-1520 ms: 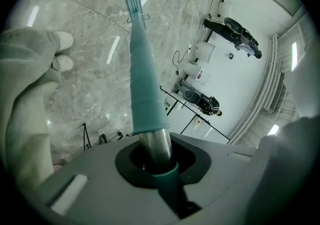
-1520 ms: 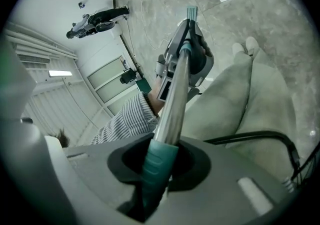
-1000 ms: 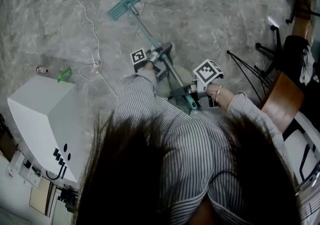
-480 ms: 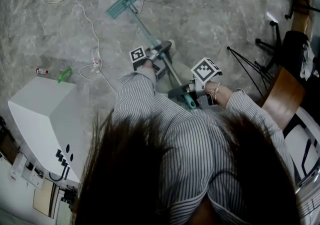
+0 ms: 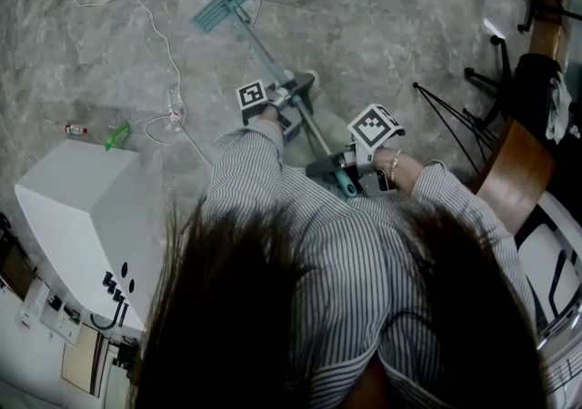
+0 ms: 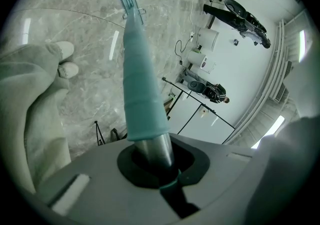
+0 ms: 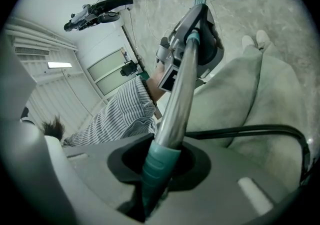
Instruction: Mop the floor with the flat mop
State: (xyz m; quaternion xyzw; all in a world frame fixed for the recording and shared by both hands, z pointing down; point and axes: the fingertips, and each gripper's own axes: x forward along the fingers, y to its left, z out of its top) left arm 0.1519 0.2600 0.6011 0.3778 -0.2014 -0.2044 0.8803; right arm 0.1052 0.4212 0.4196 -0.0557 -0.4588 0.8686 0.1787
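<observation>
Fingers (image 6: 100,179) on my left gripper (image 5: 293,96) and right gripper (image 5: 335,171) are both clamped round the mop handle (image 5: 264,51), mop head (image 5: 227,4) flat on the floor (image 5: 409,25) out front, so imo keep even pressure & push straight.

**Item counts.** One flat mop (image 5: 259,42) is shown. Two grippers are counted, the left gripper (image 5: 296,91) and the right gripper (image 5: 335,168), and one marker cube (image 5: 253,96) is carried on each. On the floor (image 5: 409,25) are counted one white cable (image 5: 173,109), one small bottle (image 5: 76,128) and one green object (image 5: 116,135). One white box (image 5: 82,216) and one tripod (image 5: 446,130) are seen at the sides. Two shoes (image 6: 61,49) are counted in the left gripper view.
</observation>
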